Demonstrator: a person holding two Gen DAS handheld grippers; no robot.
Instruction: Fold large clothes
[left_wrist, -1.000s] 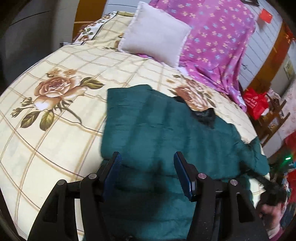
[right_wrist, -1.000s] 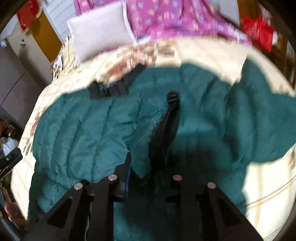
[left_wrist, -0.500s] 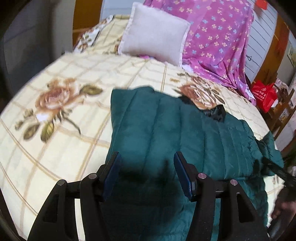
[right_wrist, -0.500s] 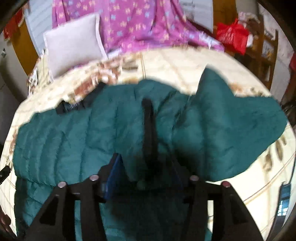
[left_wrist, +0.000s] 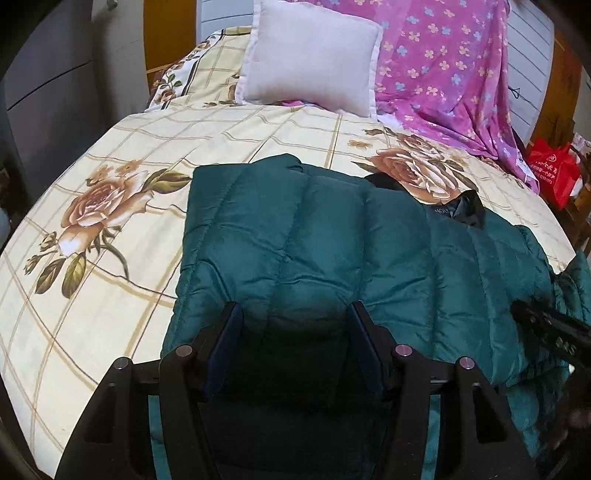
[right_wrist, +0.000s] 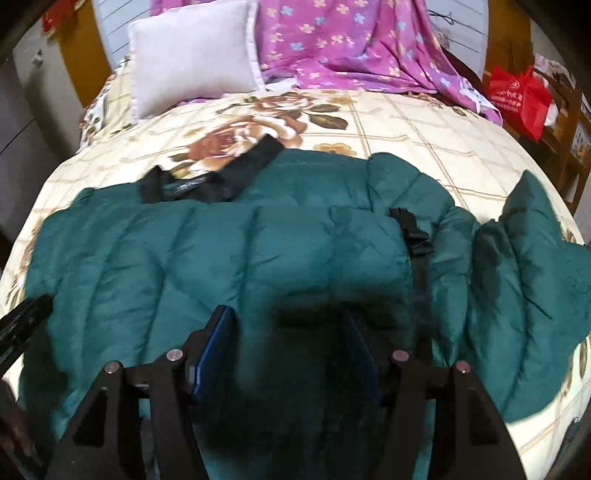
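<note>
My left gripper (left_wrist: 295, 343) hangs nearest in the left wrist view, jaws spread wide and gripping nothing, low over the near hem of the dark teal quilted puffer jacket (left_wrist: 317, 236). My right gripper (right_wrist: 291, 347) does the same in the right wrist view, jaws parted and empty above the jacket's middle.

What has just changed: a second ago the right gripper had the front panel bunched between its jaws. Now that panel lies released, and the jacket rests spread across the floral cream bedspread (left_wrist: 110, 177), smoother than before. I judge this to mean one flattening or folding pass is complete, and the next grasp, probably on the loose sleeve, is still to come.

Beyond the grippers:
- One black zipper band (right_wrist: 417, 251) runs down the jacket front.
- One teal sleeve (right_wrist: 535, 266) sprawls outward to the right, unfolded.
- One black collar (right_wrist: 221, 181) lies at the jacket's far edge, against a printed rose.

Farthest away:
- One pale grey square pillow (left_wrist: 310, 55) leans at the head of the bed.
- One pink flowered sheet (left_wrist: 443, 66) is draped beside the pillow.
- One red plastic bag (right_wrist: 517, 99) stands off the bed.

Count: two grippers, one jacket.
</note>
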